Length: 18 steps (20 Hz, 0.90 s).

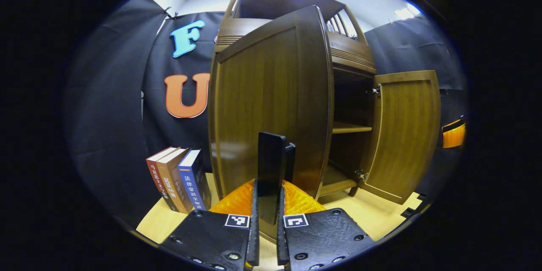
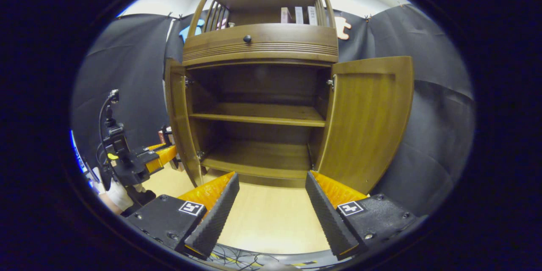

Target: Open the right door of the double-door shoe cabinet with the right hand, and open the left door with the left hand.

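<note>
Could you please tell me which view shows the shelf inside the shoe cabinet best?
The right gripper view: it faces the open cabinet head-on, so the shelf runs across its full width. In the left gripper view the left door hides most of it, leaving a short end.

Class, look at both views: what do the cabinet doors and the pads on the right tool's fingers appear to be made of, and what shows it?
Left door and right door: likely wood or wood veneer, brown, semi-gloss; vertical grain and soft reflections show. Right tool finger pads: probably dark rubber or foam, matte; fine ridged texture shows.
</note>
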{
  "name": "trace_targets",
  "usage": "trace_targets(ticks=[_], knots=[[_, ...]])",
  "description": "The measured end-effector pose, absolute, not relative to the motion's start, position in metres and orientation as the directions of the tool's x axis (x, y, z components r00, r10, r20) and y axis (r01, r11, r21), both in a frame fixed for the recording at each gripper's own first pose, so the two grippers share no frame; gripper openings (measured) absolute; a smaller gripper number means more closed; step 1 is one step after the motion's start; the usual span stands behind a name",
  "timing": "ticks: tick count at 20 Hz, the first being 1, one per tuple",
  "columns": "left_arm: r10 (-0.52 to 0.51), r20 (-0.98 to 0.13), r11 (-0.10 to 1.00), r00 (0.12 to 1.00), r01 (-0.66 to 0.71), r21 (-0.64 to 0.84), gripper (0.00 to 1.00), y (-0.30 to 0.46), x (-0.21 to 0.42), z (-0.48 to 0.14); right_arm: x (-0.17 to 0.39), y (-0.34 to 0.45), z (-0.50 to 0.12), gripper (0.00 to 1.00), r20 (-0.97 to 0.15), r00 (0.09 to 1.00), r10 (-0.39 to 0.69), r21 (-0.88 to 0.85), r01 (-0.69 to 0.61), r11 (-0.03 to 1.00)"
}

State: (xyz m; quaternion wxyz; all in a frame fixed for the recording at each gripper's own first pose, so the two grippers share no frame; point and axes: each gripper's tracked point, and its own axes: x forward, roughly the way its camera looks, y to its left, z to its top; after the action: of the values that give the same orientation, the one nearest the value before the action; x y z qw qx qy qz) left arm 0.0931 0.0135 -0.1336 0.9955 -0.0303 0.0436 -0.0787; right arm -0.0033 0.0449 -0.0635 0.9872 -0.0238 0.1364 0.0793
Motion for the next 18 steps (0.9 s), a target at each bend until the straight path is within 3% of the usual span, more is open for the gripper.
trace_targets(ticks=[10,18], knots=[[0.019,-0.094,0.999,0.995,-0.023,-0.043,0.14,0.098,0.073,-0.139,-0.001,0.057,-0.072,1.0,-0.299,0.934,0.196,-0.018,-0.211,0.977],[-0.012,-0.079,0.998,0.997,0.007,-0.067,0.14,0.131,0.074,-0.144,-0.002,0.07,-0.078,1.0,-0.319,0.92,0.226,-0.015,-0.244,0.97]])
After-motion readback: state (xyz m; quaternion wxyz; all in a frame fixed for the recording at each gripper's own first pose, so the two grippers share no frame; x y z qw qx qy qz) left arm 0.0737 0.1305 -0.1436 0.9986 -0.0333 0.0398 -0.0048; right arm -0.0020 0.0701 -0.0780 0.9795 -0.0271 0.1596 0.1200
